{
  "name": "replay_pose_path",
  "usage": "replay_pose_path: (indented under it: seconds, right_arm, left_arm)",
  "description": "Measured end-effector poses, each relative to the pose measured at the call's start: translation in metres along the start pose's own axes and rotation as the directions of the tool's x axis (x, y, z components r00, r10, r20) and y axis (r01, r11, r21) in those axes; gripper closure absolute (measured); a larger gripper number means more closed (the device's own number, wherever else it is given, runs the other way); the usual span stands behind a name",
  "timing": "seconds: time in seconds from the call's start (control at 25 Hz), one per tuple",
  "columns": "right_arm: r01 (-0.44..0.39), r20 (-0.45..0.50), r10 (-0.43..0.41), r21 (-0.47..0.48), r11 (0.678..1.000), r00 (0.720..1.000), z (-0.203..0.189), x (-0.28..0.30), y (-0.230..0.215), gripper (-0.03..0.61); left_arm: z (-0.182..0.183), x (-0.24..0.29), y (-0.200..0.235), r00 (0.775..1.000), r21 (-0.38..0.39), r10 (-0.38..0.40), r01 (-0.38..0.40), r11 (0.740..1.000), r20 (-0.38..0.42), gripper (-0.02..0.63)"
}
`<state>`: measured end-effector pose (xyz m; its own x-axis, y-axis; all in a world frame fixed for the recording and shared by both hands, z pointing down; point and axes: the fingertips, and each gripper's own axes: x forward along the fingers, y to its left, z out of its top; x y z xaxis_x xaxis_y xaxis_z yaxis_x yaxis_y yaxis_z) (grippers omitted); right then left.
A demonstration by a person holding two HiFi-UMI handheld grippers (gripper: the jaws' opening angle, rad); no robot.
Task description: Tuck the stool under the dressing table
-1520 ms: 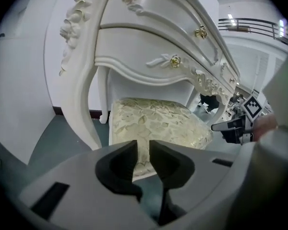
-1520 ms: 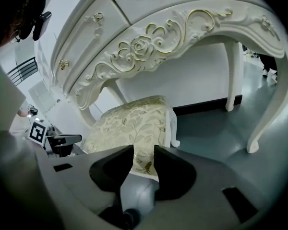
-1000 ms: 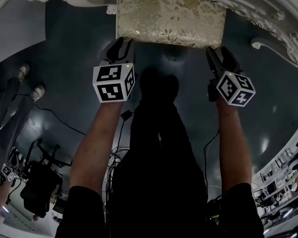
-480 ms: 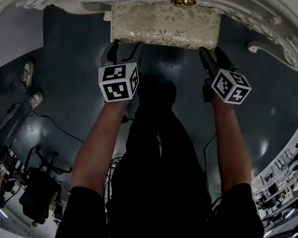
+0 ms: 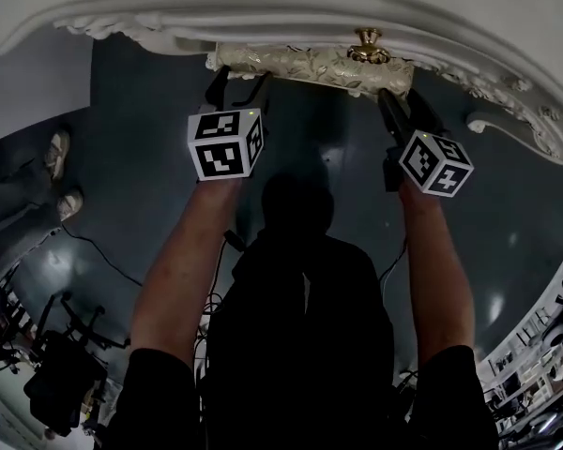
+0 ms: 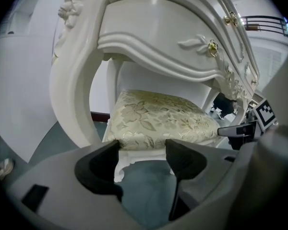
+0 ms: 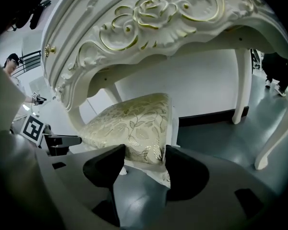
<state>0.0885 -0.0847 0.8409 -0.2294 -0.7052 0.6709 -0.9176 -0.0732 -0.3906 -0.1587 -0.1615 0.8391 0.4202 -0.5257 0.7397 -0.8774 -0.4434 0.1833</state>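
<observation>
Brocade-cloth stool (image 5: 310,62), glossy dressing table (image 5: 310,12)

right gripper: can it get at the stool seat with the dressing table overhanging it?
Probably yes. The stool seat has its near corner between the parted jaws of the right gripper. The dressing table overhangs higher up and looks clear of that corner. Whether the pads press on it is unclear.

Person's wearing a black short-sleeved top (image 5: 300,345), forearms bare. Left gripper (image 5: 236,78) and right gripper (image 5: 402,109) are grey with chunky black jaws, each carrying a white cube (image 5: 227,145) with black square markers.
</observation>
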Motion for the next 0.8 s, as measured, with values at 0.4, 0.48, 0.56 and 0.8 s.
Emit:
replay_pose_path:
  seconds: [0.4,0.48,0.56,0.8]
  right_arm:
    - [0.020,0.078,-0.017,-0.029,0.999,0.997,0.031,0.024,-0.013,0.319]
    - [0.026,0.084,-0.023,-0.031,0.999,0.996,0.036,0.025,-0.016,0.319]
    - [0.027,0.085,-0.024,-0.031,0.999,0.996,0.040,0.027,-0.018,0.319]
    - [0.012,0.081,-0.011,-0.018,1.000,0.997,0.039,0.030,-0.017,0.319]
  left_arm:
    - [0.021,0.020,0.000,0.997,0.040,0.009,-0.012,0.999,0.078,0.311]
    - [0.023,0.021,-0.003,0.996,0.049,0.006,-0.011,0.999,0.083,0.312]
    - [0.025,0.022,-0.003,0.996,0.048,0.007,-0.011,0.999,0.086,0.313]
    - [0.028,0.027,0.001,0.997,0.022,-0.009,0.008,1.000,0.070,0.311]
